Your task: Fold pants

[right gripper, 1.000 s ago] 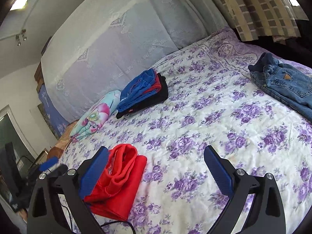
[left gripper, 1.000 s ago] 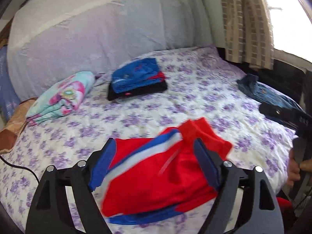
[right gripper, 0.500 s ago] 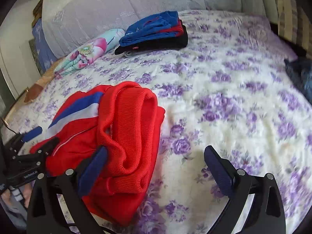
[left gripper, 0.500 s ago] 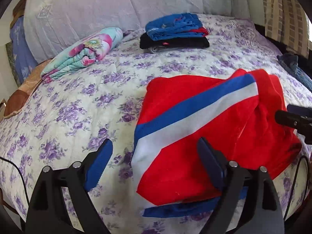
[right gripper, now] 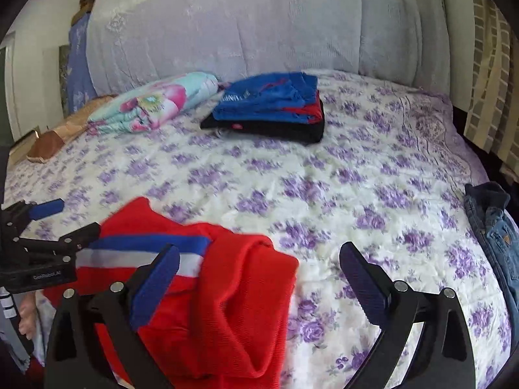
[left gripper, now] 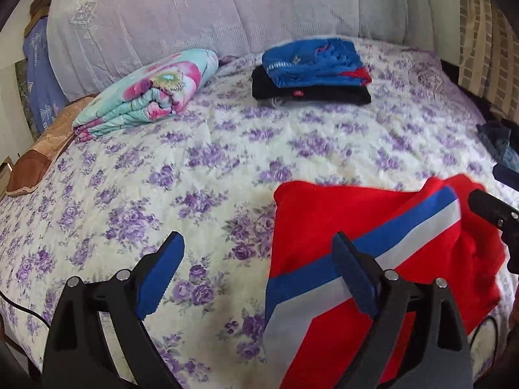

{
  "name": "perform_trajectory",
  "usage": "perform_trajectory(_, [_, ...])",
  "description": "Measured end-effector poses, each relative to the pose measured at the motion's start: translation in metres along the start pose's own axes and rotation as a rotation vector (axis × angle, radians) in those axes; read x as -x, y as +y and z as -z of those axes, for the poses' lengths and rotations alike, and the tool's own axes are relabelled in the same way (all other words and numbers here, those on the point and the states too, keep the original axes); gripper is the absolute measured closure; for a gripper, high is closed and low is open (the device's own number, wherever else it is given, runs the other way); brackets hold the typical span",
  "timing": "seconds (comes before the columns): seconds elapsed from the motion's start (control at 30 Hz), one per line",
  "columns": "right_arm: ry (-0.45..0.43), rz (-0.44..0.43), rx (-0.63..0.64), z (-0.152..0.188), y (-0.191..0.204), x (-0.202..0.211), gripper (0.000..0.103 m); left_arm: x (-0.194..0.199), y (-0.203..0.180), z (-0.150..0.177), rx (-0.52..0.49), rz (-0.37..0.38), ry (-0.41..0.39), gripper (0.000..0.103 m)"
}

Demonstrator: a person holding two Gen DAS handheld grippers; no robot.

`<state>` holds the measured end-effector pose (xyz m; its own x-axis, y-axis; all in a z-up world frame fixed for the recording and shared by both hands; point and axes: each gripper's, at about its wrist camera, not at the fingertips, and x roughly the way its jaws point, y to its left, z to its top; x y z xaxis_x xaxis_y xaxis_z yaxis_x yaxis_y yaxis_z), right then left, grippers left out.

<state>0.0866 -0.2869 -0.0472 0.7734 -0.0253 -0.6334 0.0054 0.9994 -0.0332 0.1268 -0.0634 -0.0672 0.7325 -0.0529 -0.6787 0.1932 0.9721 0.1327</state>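
I had both grippers spread apart, holding nothing. Left gripper (left gripper: 256, 269) hung over the floral bed (left gripper: 227, 168), its right finger above the red track pants (left gripper: 340, 214). Pants lay folded at the near edge of the bed, blue and white stripe up. Right gripper (right gripper: 259, 278) sat just right of them. Stack of folded clothes (right gripper: 269, 107) and a folded blanket (right gripper: 155, 103) lay near the headboard, jeans (right gripper: 493, 227) far right.

floral bed (left gripper: 227, 162), red pants (left gripper: 340, 227), folded stack (left gripper: 311, 71), rolled blanket (left gripper: 146, 94), jeans (right gripper: 496, 236)
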Motion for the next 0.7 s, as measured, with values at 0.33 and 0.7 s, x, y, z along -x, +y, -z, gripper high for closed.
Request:
perform_trajectory(0.33, [0.058, -0.204, -0.193, 0.030, -0.038, -0.004, 0.004, -0.004, 0.003, 0.015, 0.006, -0.006, 0.011, 0.008])
perform_trajectory(0.7, [0.050, -0.343, -0.369, 0.045, -0.075, 0.032, 0.004, 0.027, 0.010, 0.028, 0.024, 0.029, -0.017, 0.007])
